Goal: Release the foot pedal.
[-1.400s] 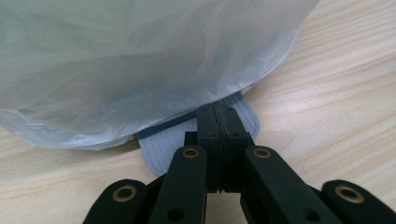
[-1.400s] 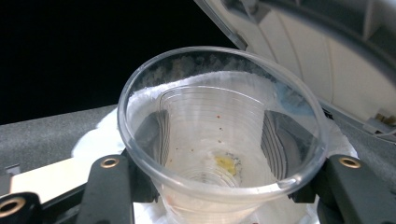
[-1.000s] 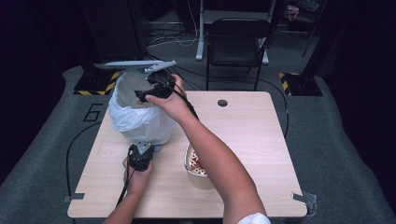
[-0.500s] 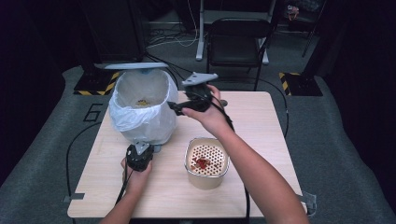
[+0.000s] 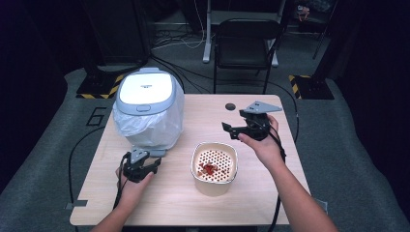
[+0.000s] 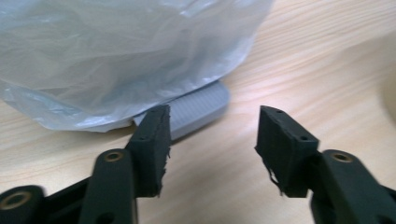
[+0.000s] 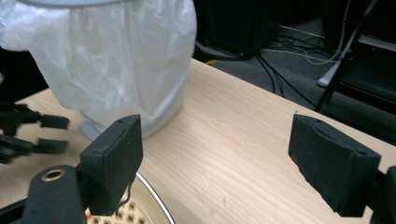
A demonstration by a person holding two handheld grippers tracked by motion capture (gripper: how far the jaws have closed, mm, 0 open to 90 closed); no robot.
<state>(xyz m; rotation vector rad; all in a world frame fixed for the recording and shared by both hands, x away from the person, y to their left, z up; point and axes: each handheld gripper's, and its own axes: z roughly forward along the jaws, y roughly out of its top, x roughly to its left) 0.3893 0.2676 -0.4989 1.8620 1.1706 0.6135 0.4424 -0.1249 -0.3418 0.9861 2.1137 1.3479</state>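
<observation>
The left gripper (image 5: 147, 166) lay low on the table (image 5: 270, 193) at about seven o'clock in the high view, its nose turned toward the pedal bin (image 5: 147, 108) at ten o'clock. Its jaws had just been opening and stood moderately apart with nothing between them — in the left gripper view bare wood showed through the gap, and the bin's grey foot pedal (image 6: 201, 108) sat just beyond the left-hand tip, under the sagging white liner bag (image 6: 121, 56). Whether that tip grazed the pedal I could not tell from this angle.

The bin's lid (image 5: 145, 90) was down, the liner bulging out beneath it on all sides.

The right gripper (image 5: 232, 131) was held above the table at about two o'clock, pointing toward nine o'clock, its jaws wide and empty though they had just been closing a little; the right gripper view looked between them across the wood to the bin.

At six o'clock, between the two hands, stood a cream perforated strainer bowl (image 5: 214, 166) with a few red scraps (image 5: 208, 168) on its holed floor — near the right hand (image 5: 263, 145), well apart from the left gripper
</observation>
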